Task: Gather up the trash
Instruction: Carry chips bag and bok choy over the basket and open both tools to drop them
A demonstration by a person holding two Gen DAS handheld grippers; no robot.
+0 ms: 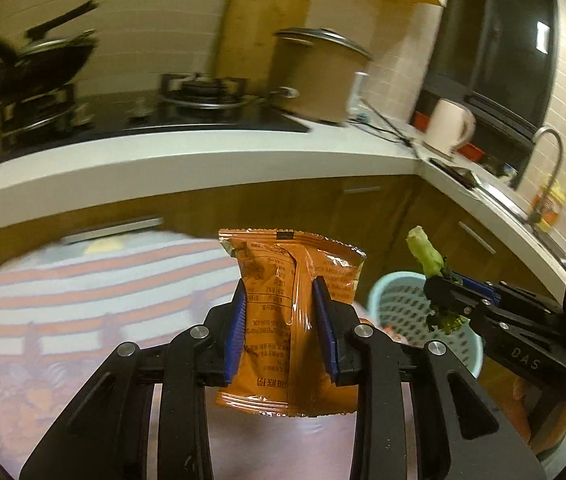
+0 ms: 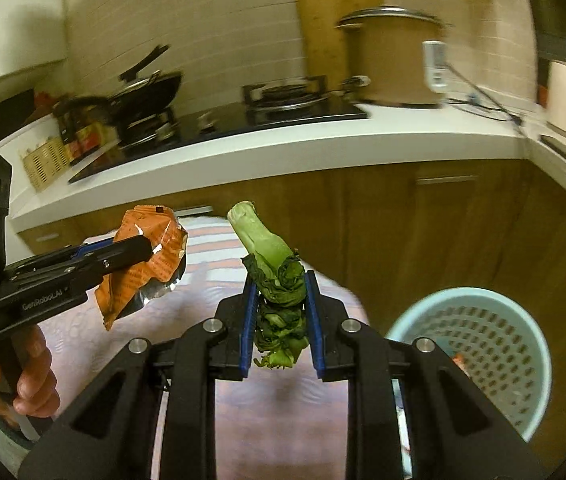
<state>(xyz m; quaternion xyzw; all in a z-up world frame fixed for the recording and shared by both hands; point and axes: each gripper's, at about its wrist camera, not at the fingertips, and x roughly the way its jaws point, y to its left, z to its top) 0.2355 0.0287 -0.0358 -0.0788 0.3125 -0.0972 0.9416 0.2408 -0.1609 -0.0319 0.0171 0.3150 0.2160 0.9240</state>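
Left tongs (image 1: 279, 312) pinch a light, crinkly orange packet (image 1: 283, 304) mid-body; right tongs (image 2: 279, 316) squeeze a limp vegetable stalk (image 2: 271, 264).

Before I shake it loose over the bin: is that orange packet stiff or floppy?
The orange packet is probably floppy and light: it creases where the left gripper pinches it. Its glossy film looks slippery, so it may slide out easily.
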